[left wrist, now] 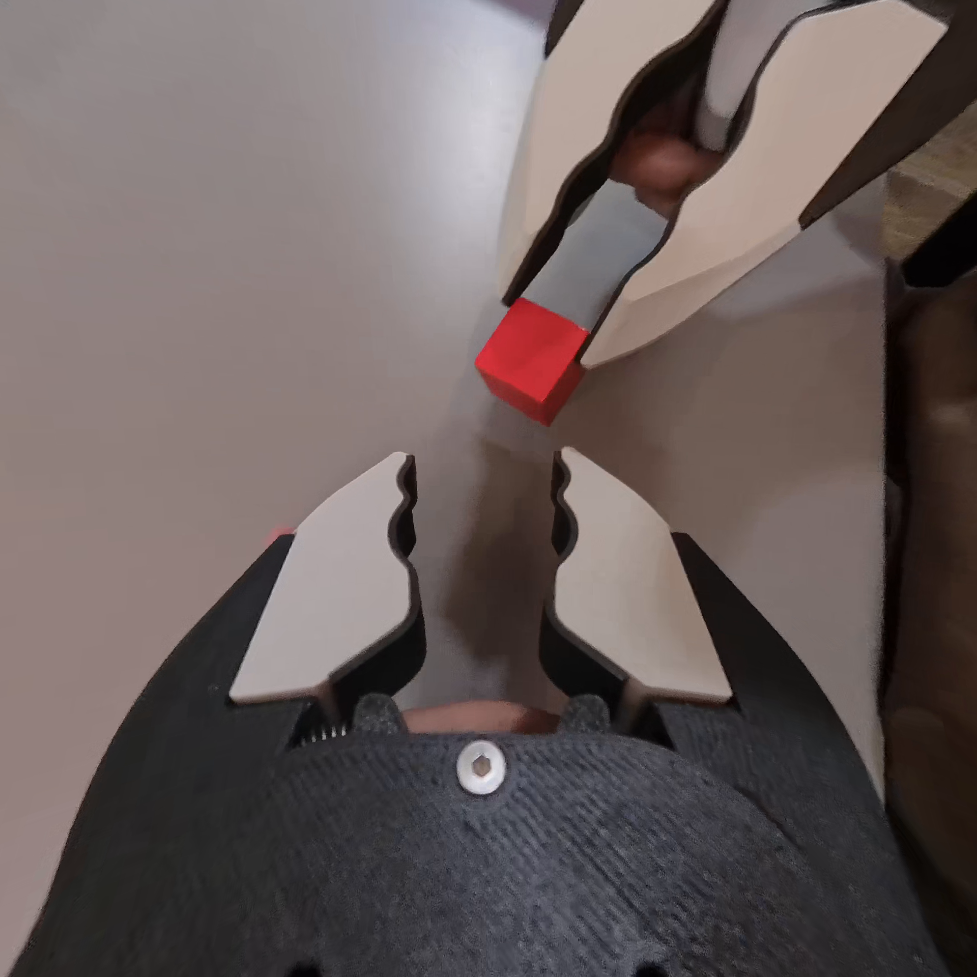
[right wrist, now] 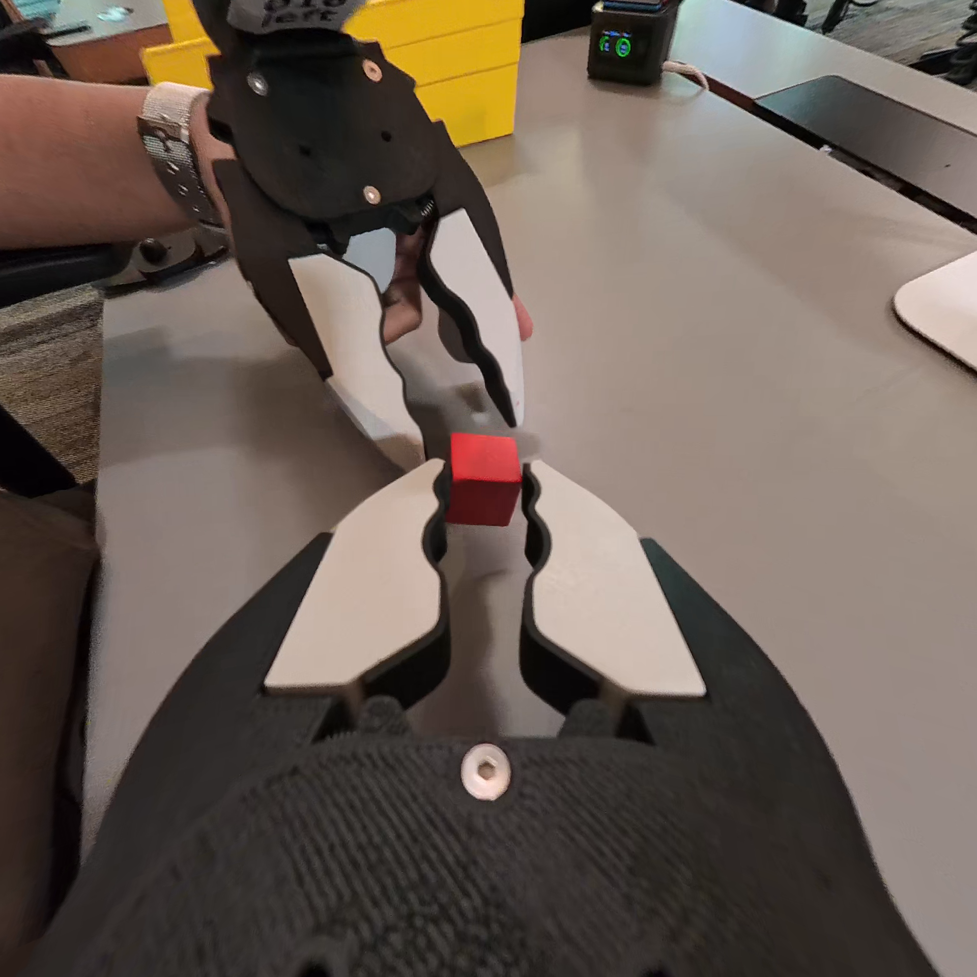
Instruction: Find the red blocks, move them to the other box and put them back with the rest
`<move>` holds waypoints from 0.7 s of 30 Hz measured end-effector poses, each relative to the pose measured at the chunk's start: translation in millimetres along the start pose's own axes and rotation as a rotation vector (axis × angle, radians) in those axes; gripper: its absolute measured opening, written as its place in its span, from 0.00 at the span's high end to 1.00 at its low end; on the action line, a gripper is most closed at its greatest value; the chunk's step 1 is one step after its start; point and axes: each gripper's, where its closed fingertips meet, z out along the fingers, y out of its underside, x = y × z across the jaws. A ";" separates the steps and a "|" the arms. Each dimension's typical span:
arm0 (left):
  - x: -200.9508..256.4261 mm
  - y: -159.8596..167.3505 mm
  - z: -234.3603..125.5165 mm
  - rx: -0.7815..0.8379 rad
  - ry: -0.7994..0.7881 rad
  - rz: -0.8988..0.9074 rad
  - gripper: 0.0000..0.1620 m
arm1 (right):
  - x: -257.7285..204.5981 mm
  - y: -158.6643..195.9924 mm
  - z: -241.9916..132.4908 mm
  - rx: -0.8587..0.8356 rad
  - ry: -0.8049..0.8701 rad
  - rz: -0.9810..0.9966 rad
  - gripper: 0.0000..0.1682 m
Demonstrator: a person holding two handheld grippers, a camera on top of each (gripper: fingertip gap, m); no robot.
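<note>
I find the right tool [right wrist: 484, 465] clamped on the small red wooden cube [right wrist: 484, 478], gripping it at the very tips of its white, black-edged fingers [right wrist: 581, 571]; the cube is held just above the plain grey desk [right wrist: 713, 370], its far half projecting beyond the fingertips. In the left wrist view the same cube [left wrist: 531, 359] shows at the end of the right tool [left wrist: 544, 333], which enters from the upper right. My left tool [left wrist: 484, 457] stands moderately open and holds nothing; its tips point at the cube from just short of it, not touching. From the right wrist view the left tool [right wrist: 465, 423] hangs tip-down directly beyond the cube, held by a hand [right wrist: 407, 296] with a grey strap at the wrist [right wrist: 174, 148]. Further back on the desk I note a yellow box [right wrist: 460, 68], and to its right a small dark device with a lit screen [right wrist: 626, 45]; a white rounded slab [right wrist: 941, 312] lies at the right edge.
</note>
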 end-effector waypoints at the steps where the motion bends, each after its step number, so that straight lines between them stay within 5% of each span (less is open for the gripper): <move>1: -4.2 0.2 -0.6 0.000 -0.022 -0.006 0.69 | 5.0 2.0 0.0 -0.012 0.028 -0.004 0.85; 21: -20.1 -1.1 -2.7 0.017 -0.105 -0.027 0.74 | 29.6 -1.7 -5.4 0.013 0.151 0.020 0.85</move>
